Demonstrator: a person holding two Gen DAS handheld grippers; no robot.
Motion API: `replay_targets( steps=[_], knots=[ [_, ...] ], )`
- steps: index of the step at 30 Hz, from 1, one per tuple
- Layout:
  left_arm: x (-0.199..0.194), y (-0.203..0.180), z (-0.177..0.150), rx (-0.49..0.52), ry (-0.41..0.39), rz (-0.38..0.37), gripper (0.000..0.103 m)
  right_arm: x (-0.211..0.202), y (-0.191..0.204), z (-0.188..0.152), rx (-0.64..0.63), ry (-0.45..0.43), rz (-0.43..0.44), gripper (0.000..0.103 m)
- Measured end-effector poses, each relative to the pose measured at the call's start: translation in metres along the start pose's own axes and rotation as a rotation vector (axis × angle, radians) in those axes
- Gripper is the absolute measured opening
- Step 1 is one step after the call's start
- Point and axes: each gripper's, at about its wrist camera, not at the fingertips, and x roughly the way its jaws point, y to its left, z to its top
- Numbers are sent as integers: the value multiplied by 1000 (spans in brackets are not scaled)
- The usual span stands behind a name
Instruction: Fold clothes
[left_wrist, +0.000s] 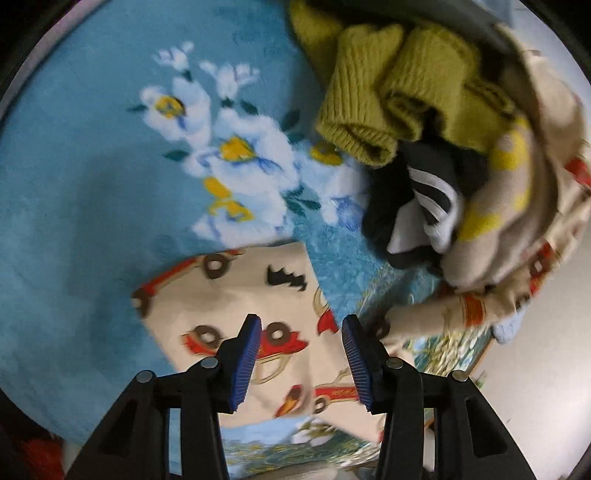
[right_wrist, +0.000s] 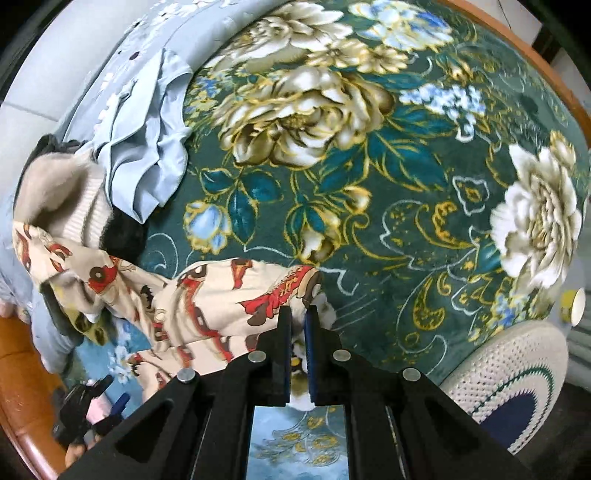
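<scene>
A cream cloth printed with red cars lies partly flat on a blue flowered blanket. My left gripper hovers just over it, open, blue pads wide apart, nothing between them. In the right wrist view the same cloth stretches rumpled from the clothes pile to my right gripper. That gripper's jaws are nearly closed on the cloth's end. The left gripper also shows at lower left, held by a hand.
A clothes pile holds a mustard knit sweater, a black white-striped garment and a light blue garment. A dark green flowered blanket spreads ahead. A white knitted cushion and yellow cup sit right.
</scene>
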Motion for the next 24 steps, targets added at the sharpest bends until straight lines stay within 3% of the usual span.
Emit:
replay_targets(
  steps=[2, 6, 10, 13, 14, 15, 20, 24],
  knots=[
    [12, -10, 5, -10, 18, 16, 50, 0, 2, 0, -8, -1, 5, 6],
    [35, -26, 15, 26, 40, 204, 49, -1, 0, 2, 11, 8, 27, 6],
    [44, -25, 24, 12, 52, 317, 47, 2, -4, 4, 31, 25, 46, 6],
    [43, -27, 28, 44, 50, 356, 25, 3, -6, 4, 41, 28, 53, 6],
    [42, -29, 28, 72, 49, 375, 11, 4, -6, 4, 44, 30, 55, 6],
    [39, -31, 27, 111, 45, 386, 5, 4, -6, 5, 46, 30, 59, 6],
    [-2, -38, 28, 285, -1, 358, 2, -4, -3, 12, 40, 4, 89, 6],
    [-88, -57, 22, 544, -210, 333, 0, -25, 0, 29, 37, -78, 111, 6]
  ],
)
